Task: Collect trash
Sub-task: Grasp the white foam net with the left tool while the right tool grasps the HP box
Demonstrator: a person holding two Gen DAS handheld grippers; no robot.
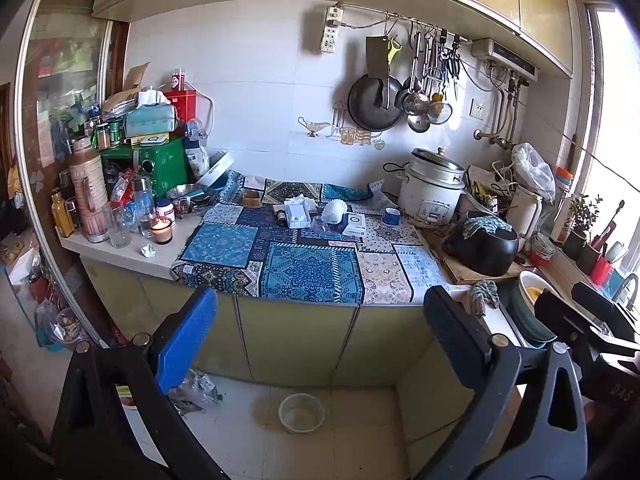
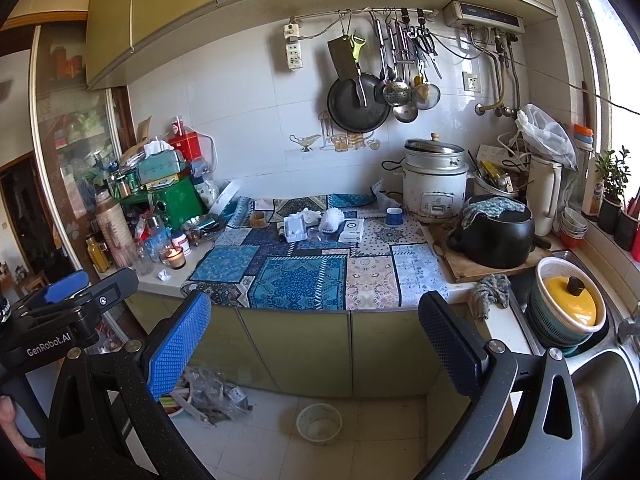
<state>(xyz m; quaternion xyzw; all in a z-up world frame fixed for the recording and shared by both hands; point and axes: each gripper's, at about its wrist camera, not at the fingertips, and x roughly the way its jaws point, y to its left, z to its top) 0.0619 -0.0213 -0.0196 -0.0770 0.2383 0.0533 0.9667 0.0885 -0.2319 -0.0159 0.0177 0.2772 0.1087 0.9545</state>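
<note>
Trash lies on the counter's patterned blue cloth (image 1: 308,268): a crumpled white tissue (image 1: 299,201), a white foam net (image 1: 334,210), a white box (image 1: 297,216) and a flat white pack (image 1: 353,225). A small crumpled paper ball (image 1: 148,251) lies by a lit candle (image 1: 161,230); it also shows in the right wrist view (image 2: 164,275). A small waste basket (image 1: 301,413) stands on the floor below, also seen in the right wrist view (image 2: 319,424). My left gripper (image 1: 320,344) and right gripper (image 2: 316,344) are both open and empty, held back from the counter's front edge.
Bottles, glasses and a green appliance (image 1: 160,166) crowd the counter's left. A rice cooker (image 1: 434,192), black pot (image 1: 482,248) and sink with a yellow-lidded bowl (image 2: 570,306) stand right. Plastic bags (image 2: 212,396) lie on the floor at left.
</note>
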